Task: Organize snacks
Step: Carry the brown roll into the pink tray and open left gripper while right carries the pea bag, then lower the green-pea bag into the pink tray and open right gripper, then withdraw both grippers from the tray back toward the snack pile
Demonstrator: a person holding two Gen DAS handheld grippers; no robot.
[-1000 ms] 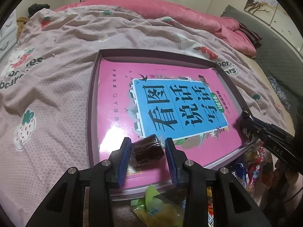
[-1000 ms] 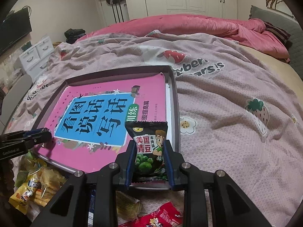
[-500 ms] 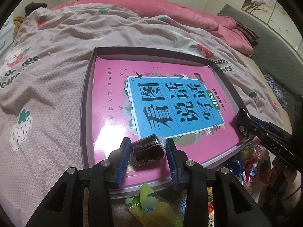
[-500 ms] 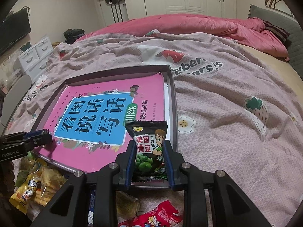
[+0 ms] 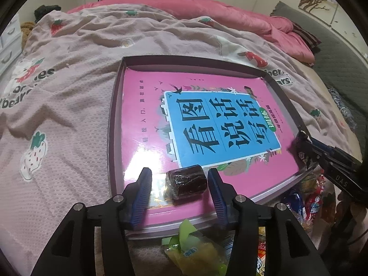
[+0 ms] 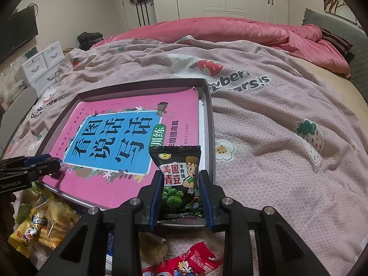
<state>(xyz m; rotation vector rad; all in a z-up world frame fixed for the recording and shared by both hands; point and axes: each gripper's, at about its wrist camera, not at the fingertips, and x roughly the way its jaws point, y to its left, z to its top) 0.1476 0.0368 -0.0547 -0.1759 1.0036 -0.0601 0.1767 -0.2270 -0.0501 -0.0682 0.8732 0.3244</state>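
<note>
Placement step: left gripper (image 5: 179, 184) stands open around the brown snack (image 5: 186, 182), resting in the tray (image 5: 115, 124); right gripper (image 6: 180, 193) grips the pea packet (image 6: 179, 179) (near corner), release there next

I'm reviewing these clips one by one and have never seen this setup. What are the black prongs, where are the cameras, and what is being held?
There is no robot: a person holds a two-finger tool in each hand, with a camera on each looking along its jaws. The left gripper is seen in the left view, its jaws spread, and a dark wrapped snack lies between them on the pink book, which sits in a shallow tray on the bed. In the right view, the right gripper is clamped on a green pea packet above the tray's corner. More snack bags lie loose in front of the tray.
</note>
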